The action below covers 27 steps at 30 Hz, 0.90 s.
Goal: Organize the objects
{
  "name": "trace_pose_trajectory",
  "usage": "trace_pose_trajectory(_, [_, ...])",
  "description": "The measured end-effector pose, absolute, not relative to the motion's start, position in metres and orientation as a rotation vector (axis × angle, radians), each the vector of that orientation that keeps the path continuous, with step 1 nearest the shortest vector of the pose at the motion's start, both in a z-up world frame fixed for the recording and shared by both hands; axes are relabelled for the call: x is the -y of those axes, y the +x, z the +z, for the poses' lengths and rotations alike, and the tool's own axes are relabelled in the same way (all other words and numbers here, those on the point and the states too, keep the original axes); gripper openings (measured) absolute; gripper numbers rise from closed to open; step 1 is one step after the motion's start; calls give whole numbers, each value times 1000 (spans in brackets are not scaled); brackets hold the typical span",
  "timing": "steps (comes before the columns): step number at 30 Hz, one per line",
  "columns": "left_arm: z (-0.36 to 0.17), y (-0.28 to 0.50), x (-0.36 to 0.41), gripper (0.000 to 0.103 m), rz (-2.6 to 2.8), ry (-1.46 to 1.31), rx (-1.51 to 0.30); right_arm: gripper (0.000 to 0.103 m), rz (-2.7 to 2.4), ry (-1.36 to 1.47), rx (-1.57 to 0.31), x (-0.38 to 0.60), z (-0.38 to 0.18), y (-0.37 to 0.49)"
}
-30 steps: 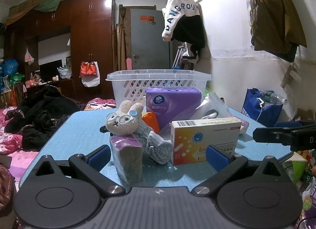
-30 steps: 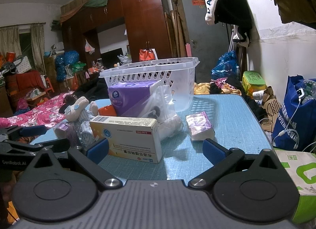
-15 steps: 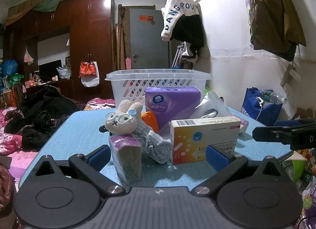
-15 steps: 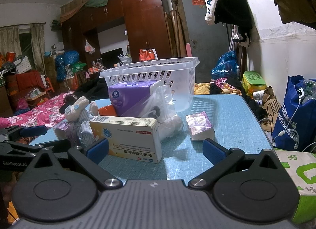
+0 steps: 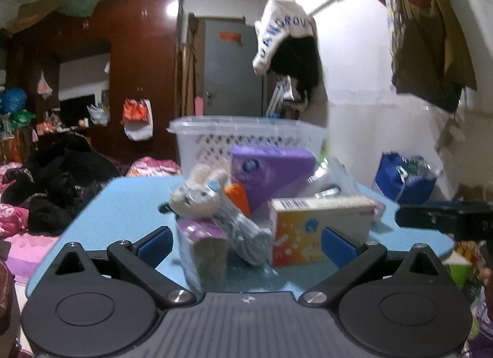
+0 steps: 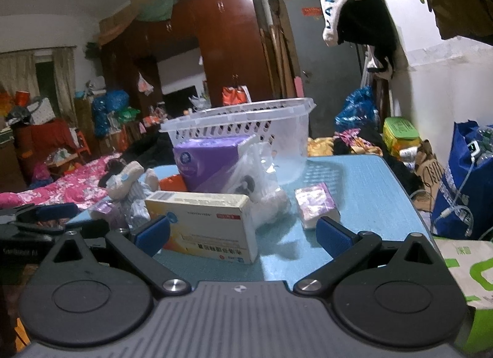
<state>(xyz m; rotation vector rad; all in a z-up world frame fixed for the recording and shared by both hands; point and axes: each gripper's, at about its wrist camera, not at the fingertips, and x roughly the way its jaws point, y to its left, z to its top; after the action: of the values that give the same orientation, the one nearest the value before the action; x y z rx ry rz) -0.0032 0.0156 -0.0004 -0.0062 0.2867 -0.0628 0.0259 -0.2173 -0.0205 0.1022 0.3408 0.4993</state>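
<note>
A clear plastic basket [image 5: 246, 136] [image 6: 246, 129] stands at the back of the blue table [image 6: 363, 191]. In front of it lie a purple tissue pack [image 5: 271, 170] [image 6: 206, 163], a plush rabbit [image 5: 200, 194] [image 6: 126, 179], a white and orange medicine box [image 5: 317, 219] [image 6: 209, 222], a clear plastic bag [image 6: 258, 179] and two small purple tissue packets [image 5: 203, 247] [image 6: 315, 207]. My left gripper [image 5: 245, 244] is open and empty, near the small packet and the box. My right gripper [image 6: 243, 234] is open and empty, in front of the medicine box.
A blue shopping bag [image 6: 468, 179] and a green and white bag [image 6: 468, 271] stand right of the table. A bed with pink bedding [image 6: 61, 185] and dark clothes [image 5: 55, 179] lies to the left. A wardrobe [image 5: 129, 74] and door [image 5: 234, 68] are behind.
Both grippers have moved a little forward toward the objects and the left view is blurred by motion. Nothing on the table has moved. Both grippers stay open.
</note>
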Motion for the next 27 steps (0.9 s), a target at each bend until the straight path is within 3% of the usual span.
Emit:
trace_pose_trajectory(6, [-2,6,-35,103,-66,-9,-200,103,449,25,-227,210,-25,22])
trace_pose_trajectory(20, [-25,12,-49,102,-114,-11,-276,103,551,88,-281,218,-39,31])
trace_pose_trajectory(25, [-34,18,-51,98,-111,8,-279,103,465,100,-299,235,-52,57])
trace_pose_trajectory(27, [-36,20,-53,97,-102,17,-274,96,438,129,-341,245,-57,75])
